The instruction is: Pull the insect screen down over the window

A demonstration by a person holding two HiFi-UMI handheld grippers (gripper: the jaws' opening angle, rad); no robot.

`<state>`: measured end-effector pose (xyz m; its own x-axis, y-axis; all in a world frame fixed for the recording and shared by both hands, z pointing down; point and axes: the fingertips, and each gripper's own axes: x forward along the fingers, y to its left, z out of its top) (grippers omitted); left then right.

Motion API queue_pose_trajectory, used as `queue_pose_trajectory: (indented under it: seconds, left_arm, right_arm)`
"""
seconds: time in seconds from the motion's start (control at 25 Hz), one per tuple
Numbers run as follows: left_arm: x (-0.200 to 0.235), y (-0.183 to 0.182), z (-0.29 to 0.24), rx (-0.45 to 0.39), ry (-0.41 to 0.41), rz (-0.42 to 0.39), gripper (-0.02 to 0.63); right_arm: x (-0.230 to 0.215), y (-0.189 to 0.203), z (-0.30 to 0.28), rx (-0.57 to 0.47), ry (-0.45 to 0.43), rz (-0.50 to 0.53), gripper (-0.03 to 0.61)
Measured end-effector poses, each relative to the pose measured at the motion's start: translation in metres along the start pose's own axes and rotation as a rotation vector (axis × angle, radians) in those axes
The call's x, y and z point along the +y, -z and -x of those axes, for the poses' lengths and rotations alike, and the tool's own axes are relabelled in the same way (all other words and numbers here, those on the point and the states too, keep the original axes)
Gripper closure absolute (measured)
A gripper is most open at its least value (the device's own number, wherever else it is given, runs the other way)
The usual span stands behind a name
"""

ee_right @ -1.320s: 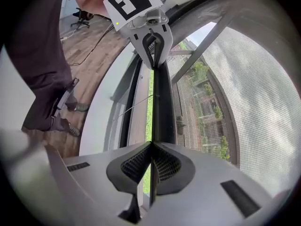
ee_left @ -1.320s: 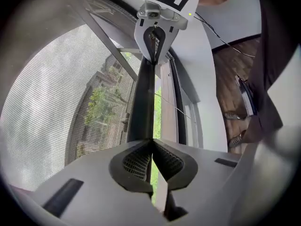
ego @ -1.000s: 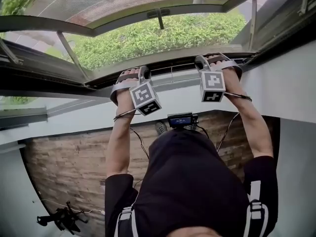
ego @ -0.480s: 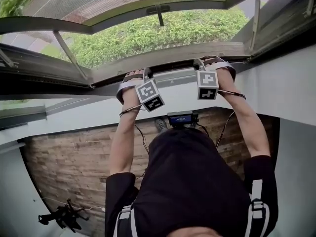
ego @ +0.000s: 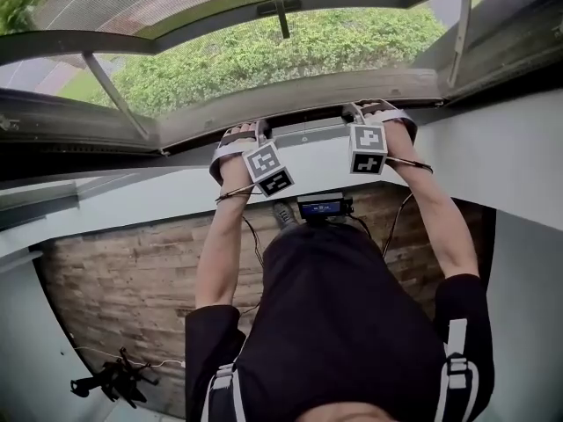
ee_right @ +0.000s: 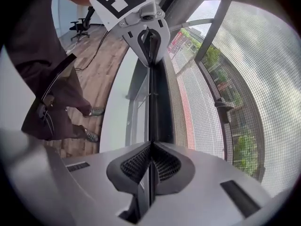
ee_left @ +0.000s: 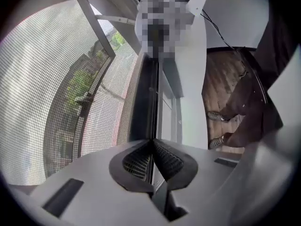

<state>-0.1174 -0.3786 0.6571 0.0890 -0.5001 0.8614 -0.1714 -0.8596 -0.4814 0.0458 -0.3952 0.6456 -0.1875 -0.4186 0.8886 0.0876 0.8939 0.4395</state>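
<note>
The window point(ego: 79, 126) fills the upper part of the head view, its frames swung outward over green bushes. The insect screen point(ee_left: 42, 88) hangs across the opening as a fine grey mesh, taut and unwrinkled where the gripper views show it, with a casement handle point(ee_right: 223, 105) visible through the weave. The screen ends in a pale bottom bar point(ego: 308, 95) that runs the width of the opening and sits low, just above the white sill point(ego: 132, 205). The person reaches up to the bar with both arms, the hands near each other around its middle. The left gripper point(ee_left: 151, 144) has its jaws pressed together on a thin lip point(ee_right: 151, 112) along the bar's edge. The right gripper point(ee_right: 150, 149) pinches the same lip a little further along, and its view shows the other gripper clamped on that edge ahead. By its position, the pull looks to be in its last stretch. The next move probably calls for both hands to draw down evenly so the bar stays level in its side tracks. They would need to hold the pinch on the narrow lip until the bar meets the sill.
</note>
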Motion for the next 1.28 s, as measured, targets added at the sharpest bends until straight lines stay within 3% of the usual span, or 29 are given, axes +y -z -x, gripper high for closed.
queue_pose_trajectory:
  seconds: [0.16,0.36,0.6,0.8,0.96,1.08,1.2,1.28]
  left_arm:
    - [-0.005,-0.001,0.004,-0.001,0.011,-0.007,0.591]
    - [0.008,0.001,-0.006,-0.014,-0.072,0.017,0.592]
    - [-0.009,0.001,0.003,-0.017,-0.004,0.034,0.592]
    - [-0.002,-0.007,-0.005,-0.019,-0.049,0.014,0.592]
    - [-0.001,-0.001,0.008,-0.01,-0.024,-0.002,0.592]
    - [0.002,0.001,0.008,-0.004,-0.056,0.0,0.592]
    - [-0.002,0.002,-0.009,-0.002,-0.125,-0.005,0.607]
    - [-0.004,0.002,-0.01,0.0,-0.11,-0.015,0.606]
  right_arm:
    - [0.005,-0.001,0.005,0.03,-0.006,0.01,0.558]
    - [-0.004,-0.004,0.002,0.009,0.01,-0.072,0.56]
    - [0.007,-0.002,0.001,0.017,-0.025,0.026,0.56]
    - [0.003,0.007,-0.004,0.059,0.014,0.004,0.561]
    - [0.005,-0.002,0.002,0.064,-0.007,0.035,0.561]
    - [0.008,-0.004,0.013,0.092,-0.046,0.02,0.561]
    - [0.004,-0.001,-0.012,0.101,0.055,0.023,0.561]
    - [0.005,-0.002,-0.014,0.087,0.062,0.022,0.561]
